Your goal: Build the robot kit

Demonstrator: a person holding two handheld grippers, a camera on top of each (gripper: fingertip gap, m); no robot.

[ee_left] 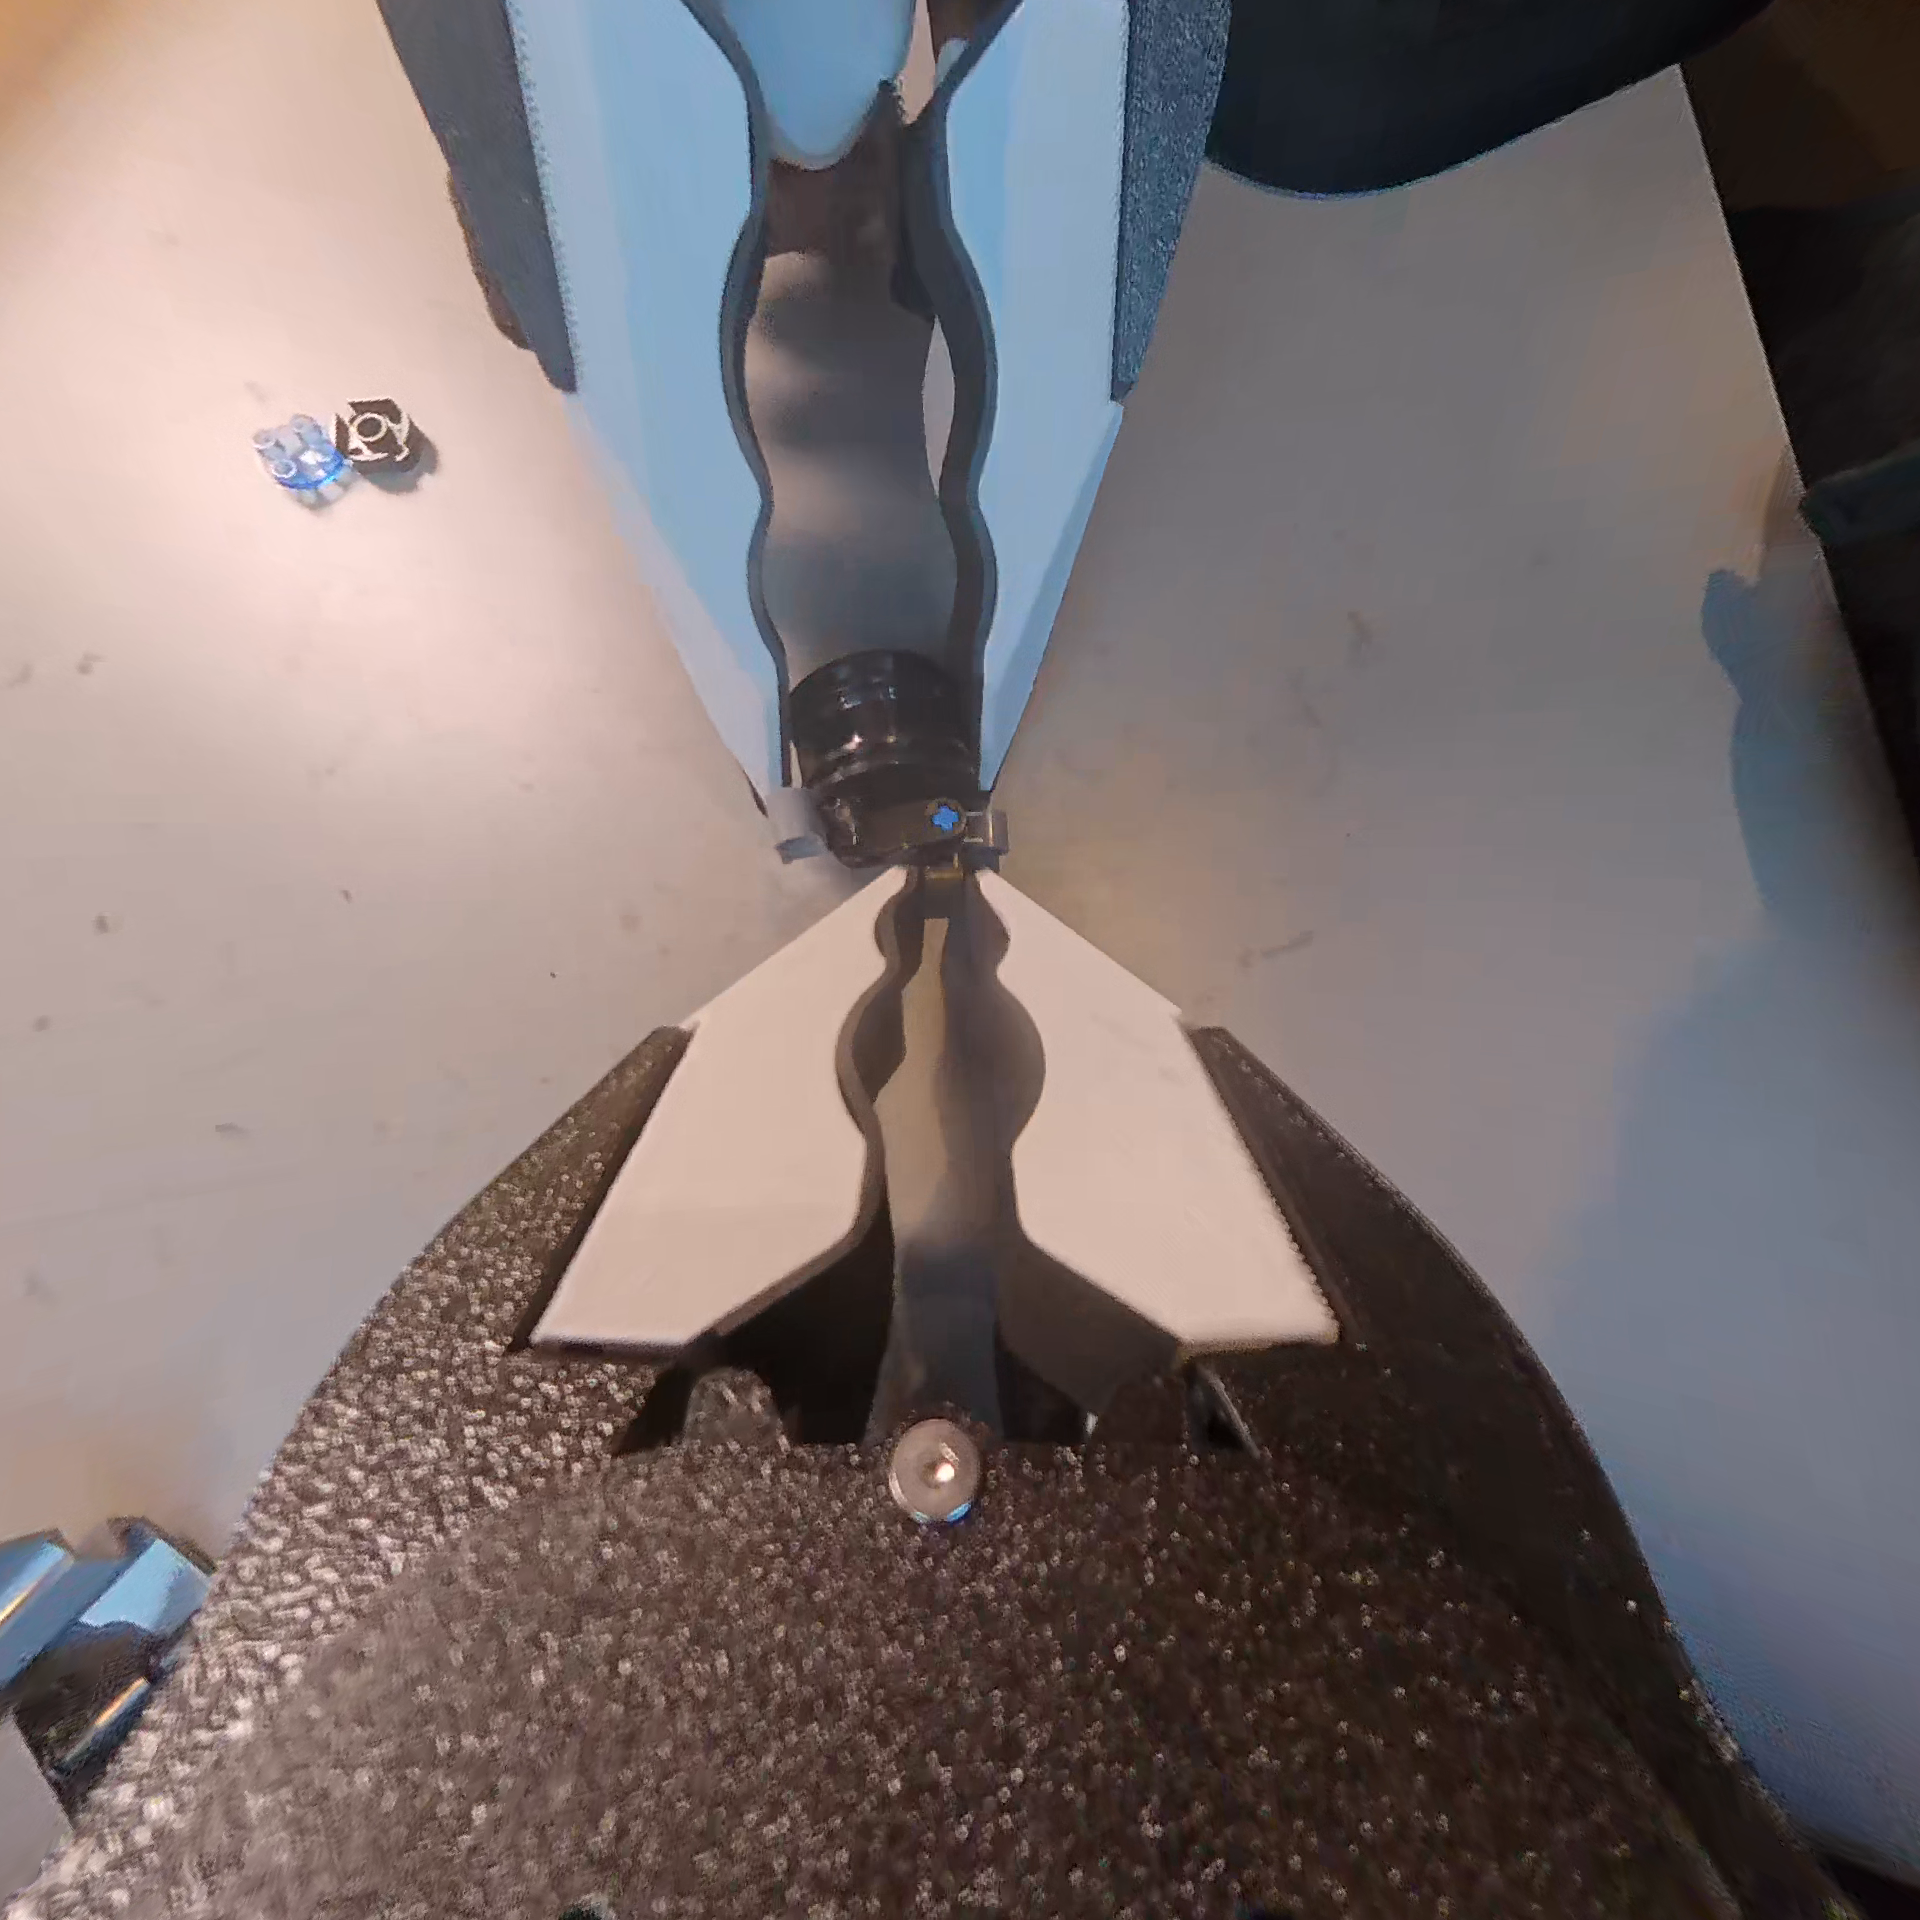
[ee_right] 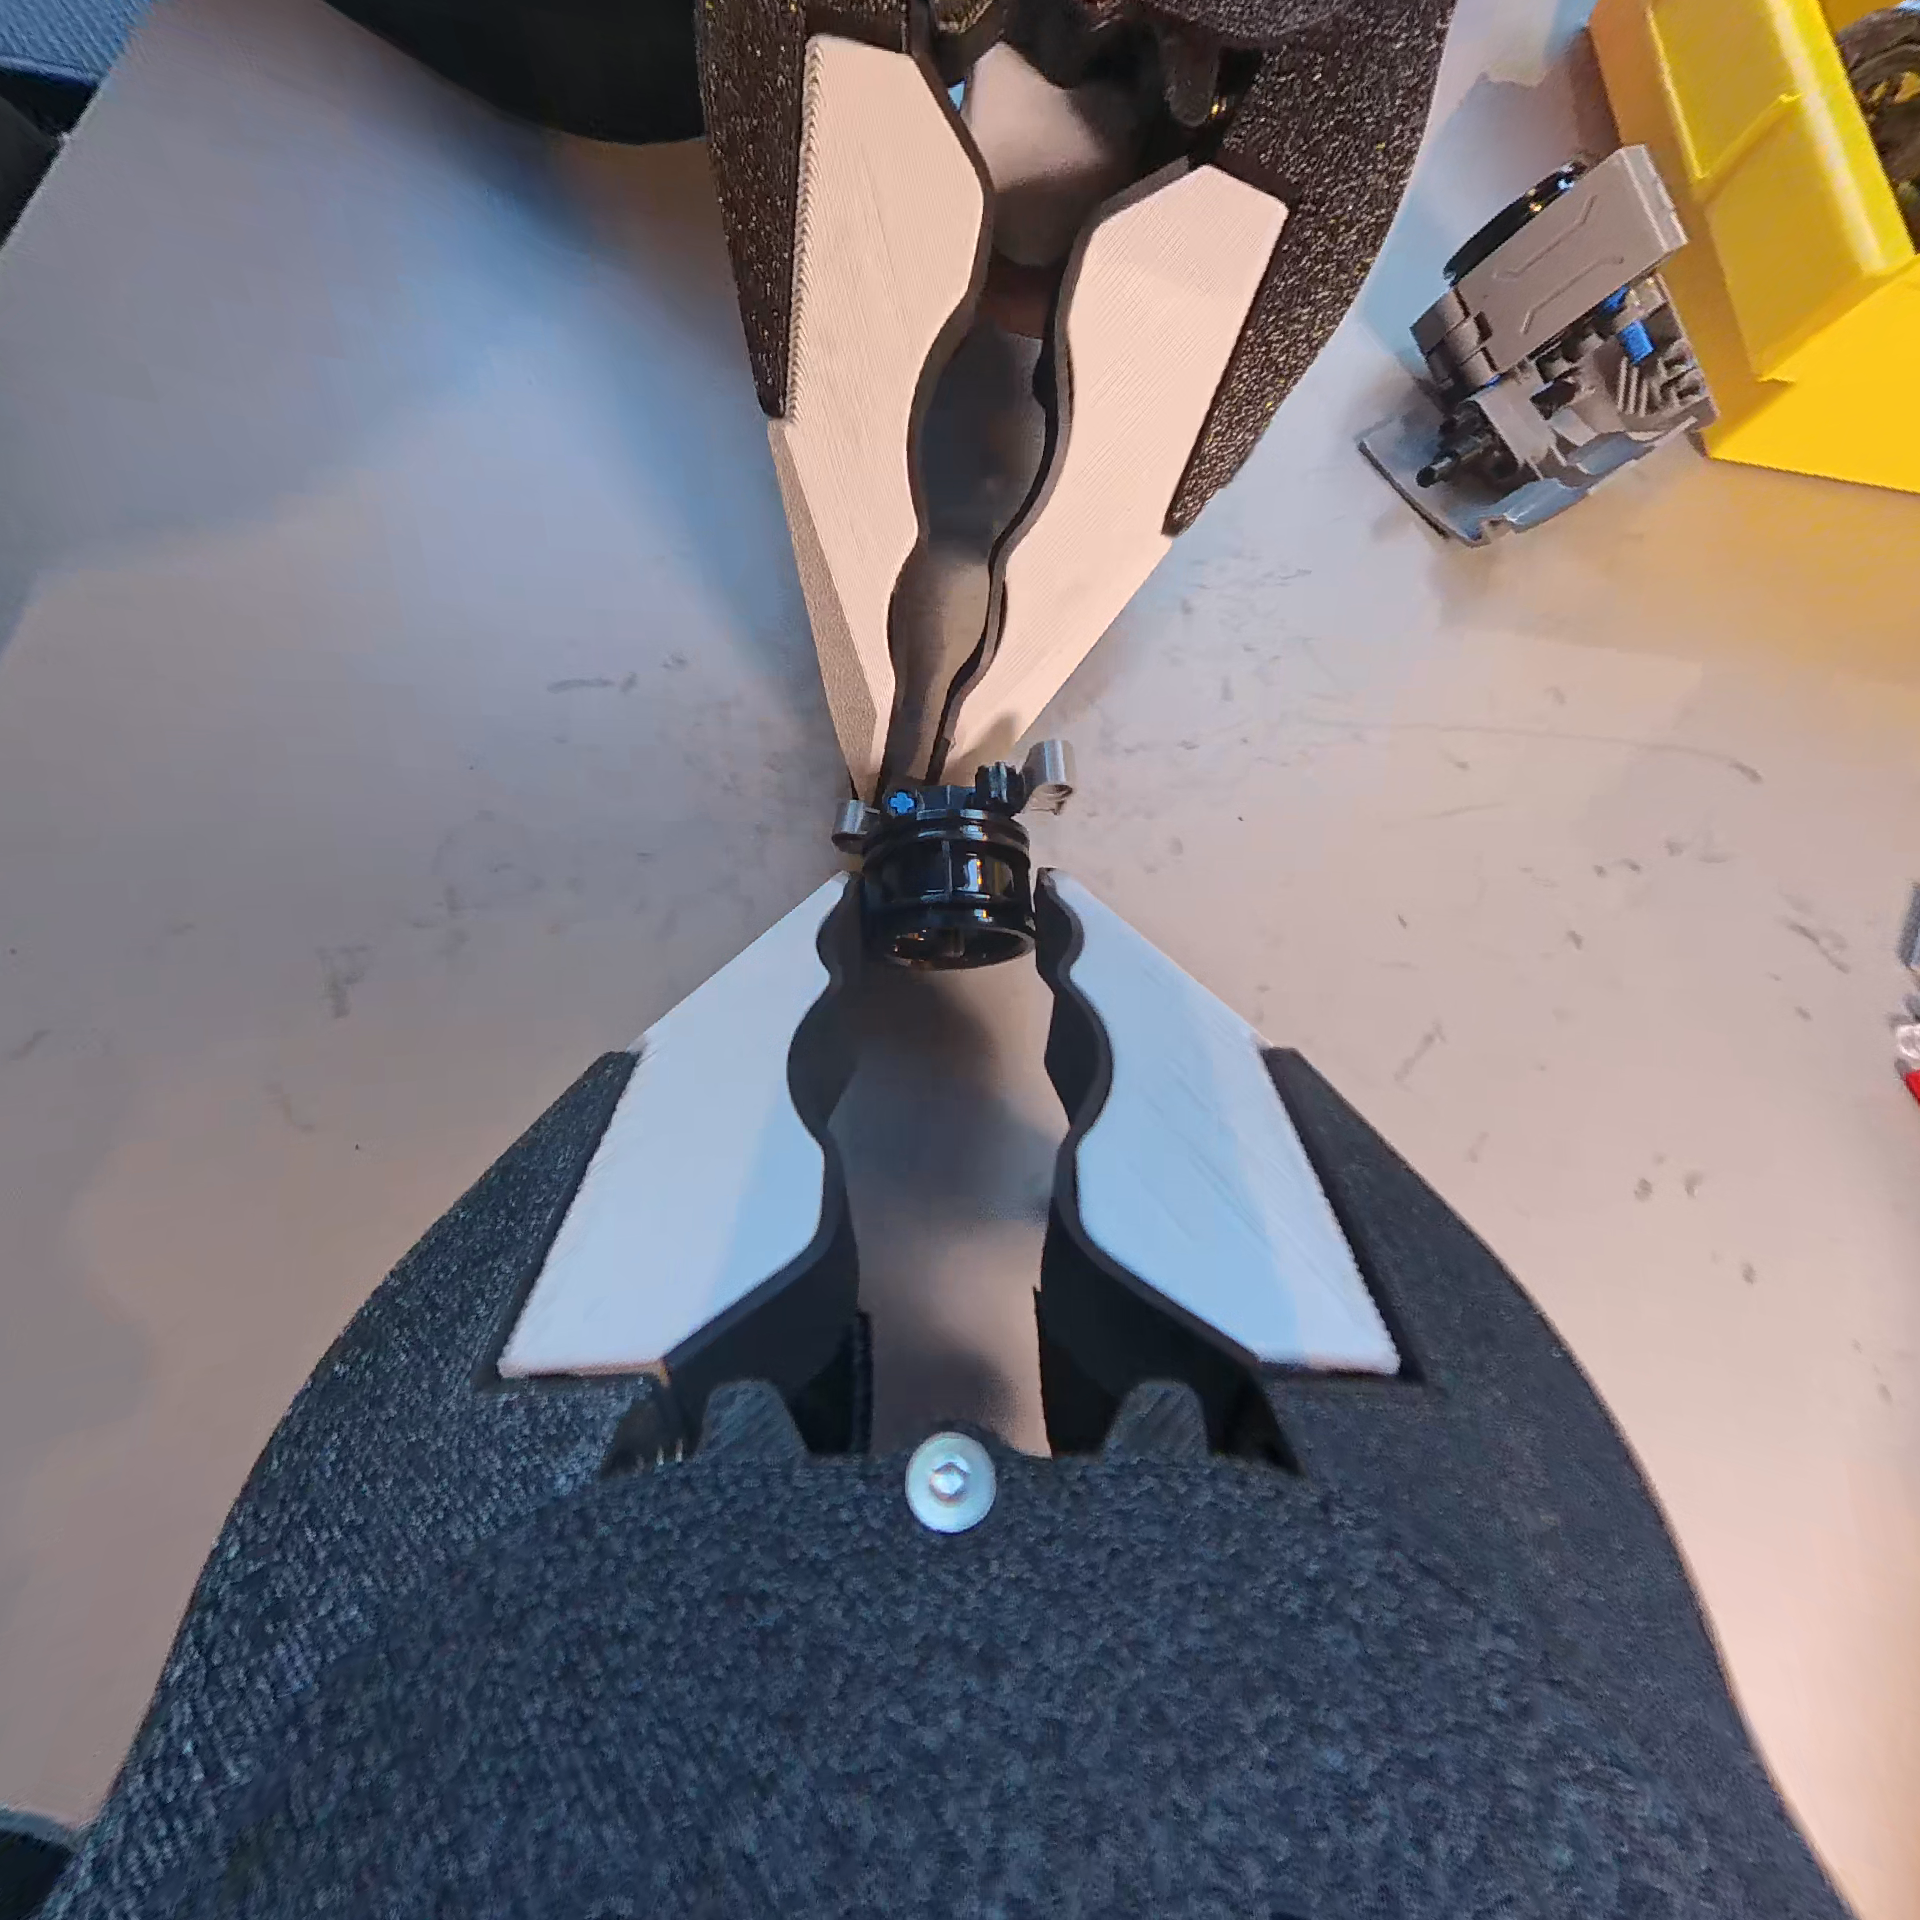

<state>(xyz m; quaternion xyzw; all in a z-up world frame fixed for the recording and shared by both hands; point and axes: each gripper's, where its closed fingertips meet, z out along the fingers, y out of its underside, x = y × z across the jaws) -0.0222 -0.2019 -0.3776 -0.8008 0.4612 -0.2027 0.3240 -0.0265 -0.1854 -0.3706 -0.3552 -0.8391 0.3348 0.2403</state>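
Above a pale, scuffed worktop (ee_left: pixel 312 831), the two claws meet tip to tip over a small black toy-brick assembly. Far left in the left wrist view, a clear blue round brick (ee_left: pixel 298 460) lies touching a small black brick (ee_left: pixel 380 436), well apart from the claws. At centre, the left claw (ee_left: pixel 940 878) is closed to a thin slit, its tips nipping the narrow end of the black assembly (ee_left: pixel 894 764), beside a blue cross-shaped pin (ee_left: pixel 943 819). The right claw (ee_right: pixel 940 894) stands partly open, its fingers clasping the glossy black ribbed barrel (ee_right: pixel 943 899) of that same piece from either side. Small grey prongs stick out at the joint between barrel and narrow end. Farther right, in the right wrist view, a grey brick-built mechanism (ee_right: pixel 1548 364) sits beside a yellow bin (ee_right: pixel 1787 260).
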